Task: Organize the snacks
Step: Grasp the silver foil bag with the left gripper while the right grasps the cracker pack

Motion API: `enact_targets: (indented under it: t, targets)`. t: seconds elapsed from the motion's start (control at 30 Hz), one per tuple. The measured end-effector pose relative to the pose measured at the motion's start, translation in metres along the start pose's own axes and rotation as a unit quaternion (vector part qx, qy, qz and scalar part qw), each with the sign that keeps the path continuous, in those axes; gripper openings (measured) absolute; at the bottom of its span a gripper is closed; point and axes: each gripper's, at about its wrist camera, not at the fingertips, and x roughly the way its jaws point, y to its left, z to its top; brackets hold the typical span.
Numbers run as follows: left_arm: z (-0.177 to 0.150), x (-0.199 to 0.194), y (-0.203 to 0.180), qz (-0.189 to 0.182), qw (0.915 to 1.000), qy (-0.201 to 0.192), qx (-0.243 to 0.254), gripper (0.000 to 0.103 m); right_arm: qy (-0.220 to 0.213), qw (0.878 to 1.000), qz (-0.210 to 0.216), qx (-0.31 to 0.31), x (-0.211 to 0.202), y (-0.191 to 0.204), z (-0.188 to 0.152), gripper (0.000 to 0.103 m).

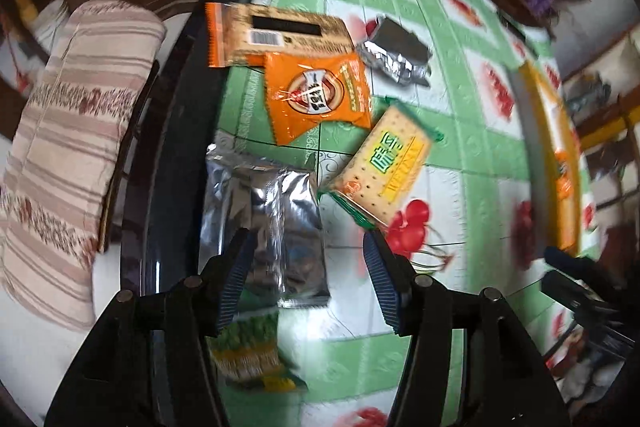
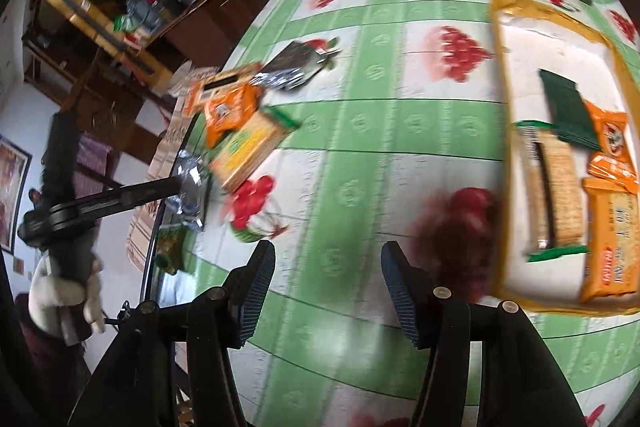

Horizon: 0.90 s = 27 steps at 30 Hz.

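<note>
Left wrist view, lower centre: left gripper (image 1: 308, 279) open and empty above silver foil packet (image 1: 264, 219); light, crinkly, slippery, so best pinched at its flat edge.

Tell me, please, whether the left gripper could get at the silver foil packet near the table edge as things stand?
Probably yes: the left gripper is open directly above the silver foil packet, with nothing lying on top of it.

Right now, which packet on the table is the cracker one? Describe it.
On the green checked tablecloth, look at the loose pile near the table's edge. The cracker packet lies beside the orange packet; only it is tan with green ends and a yellow label.
</note>
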Motion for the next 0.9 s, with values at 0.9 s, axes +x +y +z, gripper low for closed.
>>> enact_targets:
  t: [0.9]
  targets:
    - [-0.004,-0.035,0.022,-0.065,0.9978,-0.007,-0.008,0.052,0.04,0.997,-0.043,0.048,0.128,0.076,0.091,0.059]
